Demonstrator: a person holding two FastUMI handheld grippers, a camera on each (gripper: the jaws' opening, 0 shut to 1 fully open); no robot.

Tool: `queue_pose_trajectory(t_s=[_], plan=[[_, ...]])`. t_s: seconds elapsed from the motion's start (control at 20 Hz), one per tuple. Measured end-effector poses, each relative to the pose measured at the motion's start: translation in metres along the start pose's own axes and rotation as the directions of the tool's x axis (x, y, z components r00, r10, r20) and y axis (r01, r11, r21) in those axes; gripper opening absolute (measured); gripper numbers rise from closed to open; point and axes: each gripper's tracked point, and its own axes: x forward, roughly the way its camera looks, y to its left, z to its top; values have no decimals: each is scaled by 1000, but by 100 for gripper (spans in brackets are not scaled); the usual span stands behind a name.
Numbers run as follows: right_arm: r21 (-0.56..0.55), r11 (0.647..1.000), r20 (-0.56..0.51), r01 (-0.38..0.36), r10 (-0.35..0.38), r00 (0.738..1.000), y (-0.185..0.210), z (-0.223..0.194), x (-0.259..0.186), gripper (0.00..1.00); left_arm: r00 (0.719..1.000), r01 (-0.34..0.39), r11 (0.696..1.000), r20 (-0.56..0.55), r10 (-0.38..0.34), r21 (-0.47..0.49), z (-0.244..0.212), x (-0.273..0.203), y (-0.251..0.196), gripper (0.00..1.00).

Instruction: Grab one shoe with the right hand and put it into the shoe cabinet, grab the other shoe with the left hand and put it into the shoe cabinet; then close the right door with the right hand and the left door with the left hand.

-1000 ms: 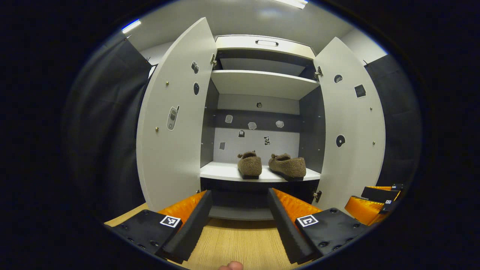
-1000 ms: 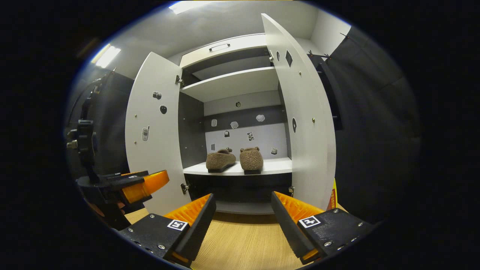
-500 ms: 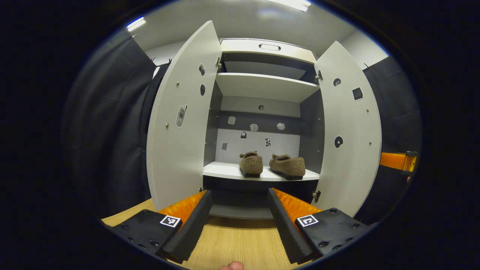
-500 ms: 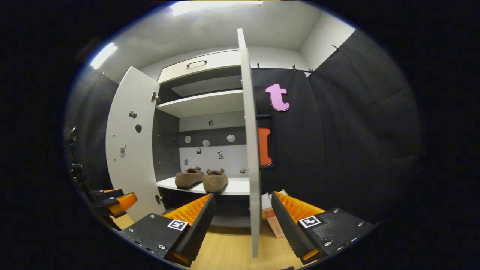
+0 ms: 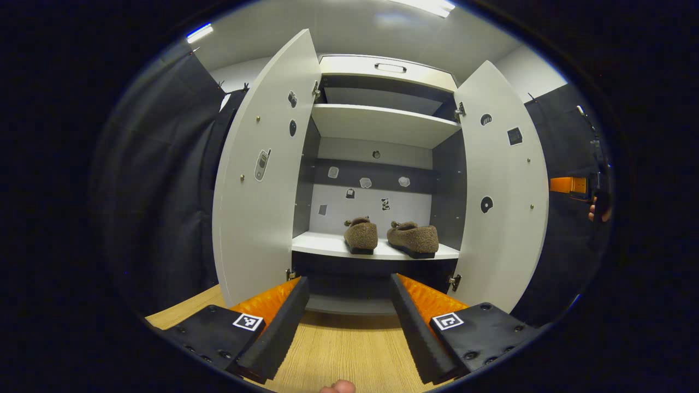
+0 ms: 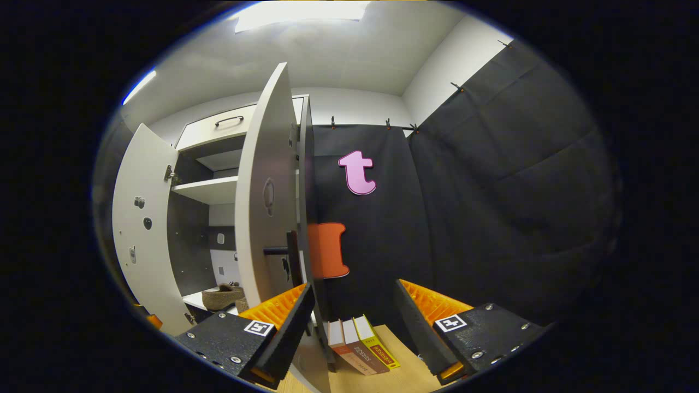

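Both grippers were empty with jaws spread wide. The left gripper (image 5: 347,322) hung low over the wood floor (image 5: 349,355), centred on the cabinet (image 5: 382,123) and facing straight in. The right gripper (image 6: 352,327) had swung out to the right over the last second: a second ago it faced the cabinet opening, half a second ago it saw the right door (image 6: 265,191) edge-on, and now it sat past that edge, looking at the door's outer face and handle (image 6: 276,251). A few books (image 6: 360,349) leaned at the wall just beyond its fingers. From the left gripper view it showed far right, raised, outside the right door (image 5: 505,185).

Both shoes (image 5: 390,237) sat side by side on the lower shelf (image 5: 322,245), so placement looked done. Both doors, left door (image 5: 262,169) included, stood wide open. My read: right hand was lining up behind its door to push it shut; left door comes after.
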Motion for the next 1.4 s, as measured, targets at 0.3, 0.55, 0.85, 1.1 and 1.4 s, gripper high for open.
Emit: queue_pose_trajectory(t_s=[0.3,0.55,0.85,1.1,1.4], plan=[[-45,999,0,-13,13,1000,5,1,18,91,1000,-19,1000,-11,20,8,-4,2,10,96],[-65,998,-10,-7,6,1000,17,1,15,89,1000,-16,1000,3,16,4,2,2,16,97],[-61,995,-27,-81,79,996,67,-2,4,88,1000,-14,1000,6,14,17,3,4,22,97],[-54,977,-11,-205,205,979,138,-8,5,98,1000,-7,1000,-3,7,17,0,4,26,97],[-5,948,-49,-319,318,947,204,-24,19,92,999,-31,999,-8,32,16,-4,0,35,96]])
